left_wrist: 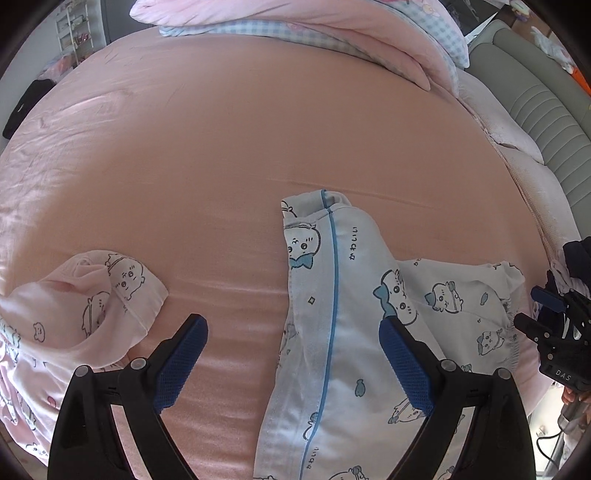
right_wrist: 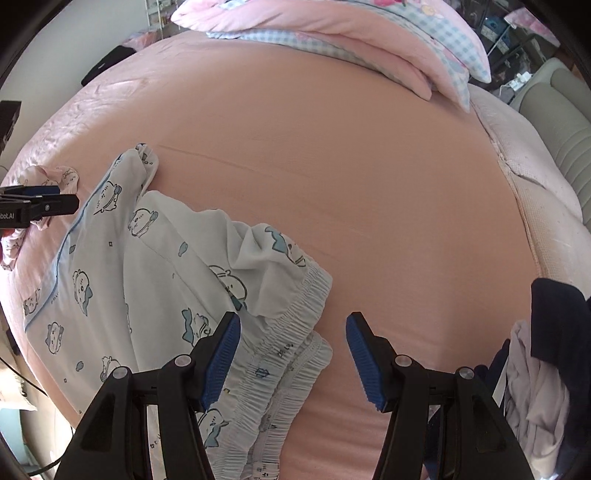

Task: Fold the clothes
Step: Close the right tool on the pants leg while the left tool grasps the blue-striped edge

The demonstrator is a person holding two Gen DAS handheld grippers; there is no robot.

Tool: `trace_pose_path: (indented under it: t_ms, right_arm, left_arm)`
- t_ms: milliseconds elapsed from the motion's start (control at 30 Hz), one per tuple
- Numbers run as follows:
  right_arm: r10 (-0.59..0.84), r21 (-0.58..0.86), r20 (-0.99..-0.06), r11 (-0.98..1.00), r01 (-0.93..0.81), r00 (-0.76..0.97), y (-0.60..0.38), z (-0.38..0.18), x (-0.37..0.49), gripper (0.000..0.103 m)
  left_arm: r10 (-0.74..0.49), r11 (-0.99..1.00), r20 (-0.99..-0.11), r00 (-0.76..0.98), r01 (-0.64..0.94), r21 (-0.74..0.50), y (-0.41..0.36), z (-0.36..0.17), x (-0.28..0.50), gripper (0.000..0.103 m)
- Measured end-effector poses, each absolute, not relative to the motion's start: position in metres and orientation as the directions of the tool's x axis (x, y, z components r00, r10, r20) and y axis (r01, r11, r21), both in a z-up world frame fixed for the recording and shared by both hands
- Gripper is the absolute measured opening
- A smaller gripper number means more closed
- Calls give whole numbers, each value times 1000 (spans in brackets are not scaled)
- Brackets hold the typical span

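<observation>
The light blue pajama pants (left_wrist: 343,332) lie spread on the pink bed sheet (left_wrist: 240,147), printed with small cartoon animals and trimmed with a blue piping stripe down 1 leg. In the left wrist view that leg runs from the near edge toward the middle of the bed, its cuff end lying at the far tip. The rest of the garment spreads to the right, ending in a gathered elastic waistband (right_wrist: 295,332) that lies bunched and partly doubled over itself at the near right.

The left gripper (left_wrist: 293,339) hovers above the near part of the leg with its fingers spread wide and nothing between them; its right finger (left_wrist: 402,365) overlaps the pale fabric in view, but whether it touches is unclear. The right gripper (right_wrist: 293,354) is also wide open and holds nothing, with the waistband lying between its 2 blue pads, nearer the left one.

A pink pajama garment (left_wrist: 92,306) with the same cartoon print is crumpled at the near left of the bed, well apart from the blue pants. A folded pink and blue-checked quilt (left_wrist: 332,33) lies along the far edge. A heap of dark and pale clothes (right_wrist: 546,369) sits at the near right edge. A grey-green sofa (left_wrist: 535,110) stands beyond the right side of the bed.
</observation>
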State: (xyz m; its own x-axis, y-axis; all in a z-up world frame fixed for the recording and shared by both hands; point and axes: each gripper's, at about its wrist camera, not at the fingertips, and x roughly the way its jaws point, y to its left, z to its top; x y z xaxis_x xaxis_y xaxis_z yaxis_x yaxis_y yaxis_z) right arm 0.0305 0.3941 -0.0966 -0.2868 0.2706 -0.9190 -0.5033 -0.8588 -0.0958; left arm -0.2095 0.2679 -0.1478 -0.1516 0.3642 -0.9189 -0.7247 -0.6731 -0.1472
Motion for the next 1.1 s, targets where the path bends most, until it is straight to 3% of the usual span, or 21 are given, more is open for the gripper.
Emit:
trace_pose_path:
  t_ms: [500,733,1100]
  right_arm:
    - [189,-53,-944,-896,-441,-269,413,-104,-14,59]
    - [116,38,-948,-884,-466,-297,415,-105,-15,59]
    - [160,-47,-962,-894,-445,-220,418,-119,-46,59]
  left_arm:
    - [324,-684,-941,-95,-711,-164,309,-156,-225,95]
    - [349,-671,-933,-85,-718,-185,320,-153,-218,95]
    - [290,-727,-956,-35,-658,-196,335,-179,-233,95]
